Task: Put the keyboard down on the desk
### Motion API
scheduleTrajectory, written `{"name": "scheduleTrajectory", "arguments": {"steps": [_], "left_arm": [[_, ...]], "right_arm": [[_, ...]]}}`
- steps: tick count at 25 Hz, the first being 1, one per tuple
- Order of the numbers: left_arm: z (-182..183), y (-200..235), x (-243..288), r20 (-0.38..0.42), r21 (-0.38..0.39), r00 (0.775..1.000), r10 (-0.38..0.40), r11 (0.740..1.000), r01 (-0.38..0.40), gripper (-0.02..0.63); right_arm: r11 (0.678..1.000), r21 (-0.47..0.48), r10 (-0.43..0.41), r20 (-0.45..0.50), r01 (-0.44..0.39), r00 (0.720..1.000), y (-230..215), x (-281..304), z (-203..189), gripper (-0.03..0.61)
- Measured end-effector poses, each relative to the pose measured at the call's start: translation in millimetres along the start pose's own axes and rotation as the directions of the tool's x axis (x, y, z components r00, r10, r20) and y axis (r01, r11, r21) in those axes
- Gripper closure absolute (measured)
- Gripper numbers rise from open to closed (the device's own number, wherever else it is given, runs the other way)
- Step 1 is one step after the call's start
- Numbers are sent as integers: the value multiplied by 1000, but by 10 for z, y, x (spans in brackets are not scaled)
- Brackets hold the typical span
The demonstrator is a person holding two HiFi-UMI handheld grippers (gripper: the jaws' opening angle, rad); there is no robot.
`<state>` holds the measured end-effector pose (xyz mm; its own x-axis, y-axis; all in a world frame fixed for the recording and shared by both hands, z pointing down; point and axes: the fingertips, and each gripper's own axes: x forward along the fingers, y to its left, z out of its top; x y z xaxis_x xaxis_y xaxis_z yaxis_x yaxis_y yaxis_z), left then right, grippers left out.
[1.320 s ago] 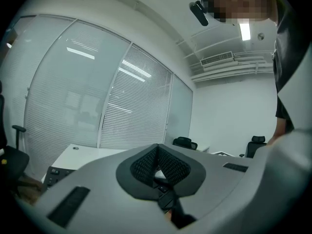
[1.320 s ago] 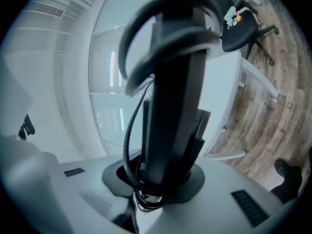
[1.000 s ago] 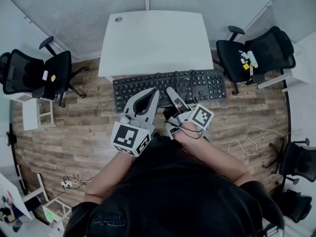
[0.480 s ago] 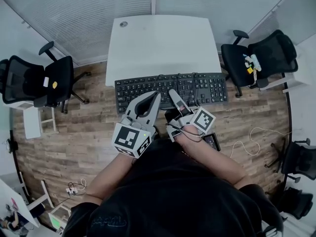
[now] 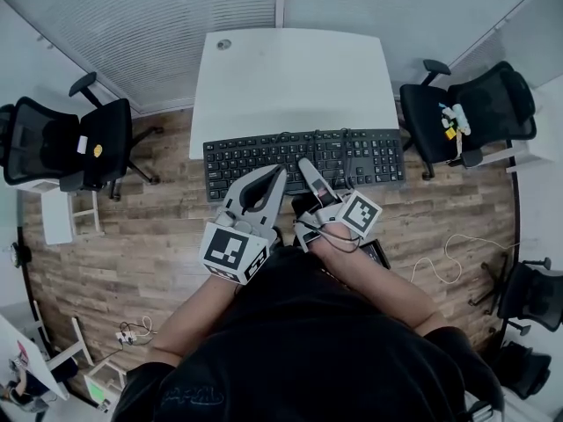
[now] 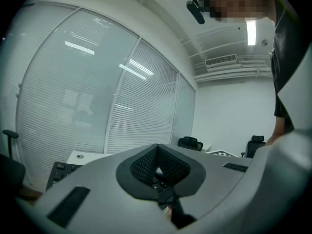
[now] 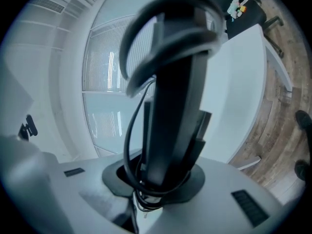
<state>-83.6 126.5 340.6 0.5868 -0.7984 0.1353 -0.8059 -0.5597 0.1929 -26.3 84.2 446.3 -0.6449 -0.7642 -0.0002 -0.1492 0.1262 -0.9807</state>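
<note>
A black keyboard (image 5: 303,156) hangs level in the air along the near edge of the white desk (image 5: 290,69). My right gripper (image 5: 312,178) is shut on its near long edge, right of the middle. In the right gripper view the keyboard (image 7: 175,106) rises edge-on out of the jaws, with its cable (image 7: 130,130) looped around it. My left gripper (image 5: 278,172) reaches to the same edge just left of the right one. Its fingertips meet, with nothing visible between them. Keys of the keyboard (image 6: 59,172) show beyond it in the left gripper view.
Black office chairs stand left (image 5: 79,139) and right (image 5: 466,112) of the desk. Below is a wooden floor (image 5: 132,236), with a thin cable (image 5: 457,253) lying at the right. A small round grommet (image 5: 224,44) marks the desk's far left corner.
The keyboard and both grippers have drifted slightly toward the desk, so the keyboard's far edge now lines up with the desk's near edge. Both grips look unchanged.
</note>
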Motion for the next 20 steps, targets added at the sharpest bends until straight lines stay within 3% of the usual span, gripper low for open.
{"name": "scheduleTrajectory", "arguments": {"steps": [12,20], "left_arm": [[24,205,724,-18,-28,999,43,999,-43,597],[132,224,1542,-2,-15,997,80,997,-80,597]], "right_arm": [[999,17,-27,-57,28,998,-299,370,568,477],[1000,8,9,-78,-8,997,-355,641,1406,477]]}}
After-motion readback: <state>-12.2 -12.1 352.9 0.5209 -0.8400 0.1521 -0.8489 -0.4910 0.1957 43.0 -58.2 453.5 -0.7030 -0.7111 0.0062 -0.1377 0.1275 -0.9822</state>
